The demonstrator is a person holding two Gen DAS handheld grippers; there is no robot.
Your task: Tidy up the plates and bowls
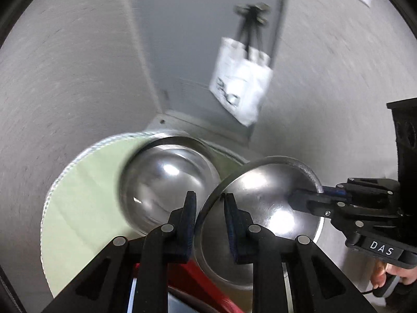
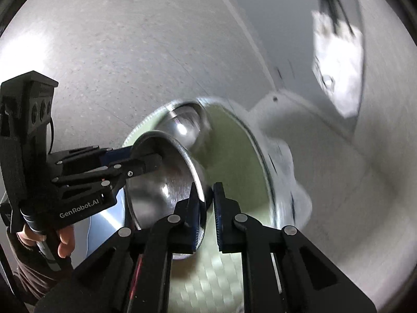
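Roughly, by label:
Surface: pale green round woven mat (image 1: pixel 78 203) w/ stitched edge, lying on a whitish table top (image 1: pixel 182 122); mat shows again in right wrist view (image 2: pixel 234 161).
Held bowl: shiny round steel bowl (image 1: pixel 263 203), tilted, lifted off the mat, rim gripped at two opposite spots. Seen near edge-on in right wrist view (image 2: pixel 161 182).
Second bowl: another shiny steel bowl (image 1: pixel 166 180) resting on the mat, just beside held bowl, blurred; farther back in right view (image 2: pixel 185 125).
Left gripper (image 1: pixel 208 208): black, blue pads, narrow gap, clamped over held bowl's near rim, one finger inside, one outside.
Right gripper (image 2: pixel 206 208): narrow too, pinching opposite rim of same bowl; from left view it comes in at right (image 1: pixel 310 195).
Hand: person's fingers on left gripper's handle (image 2: pixel 65 242).
Room: speckled grey-white walls (image 1: pixel 65 78) meeting at a corner; grey panel (image 1: pixel 182 39) betw. them. White tote bag w/ dark print (image 1: pixel 239 88) hanging, black tripod (image 1: pixel 251 23) above it; both motion-blurred.
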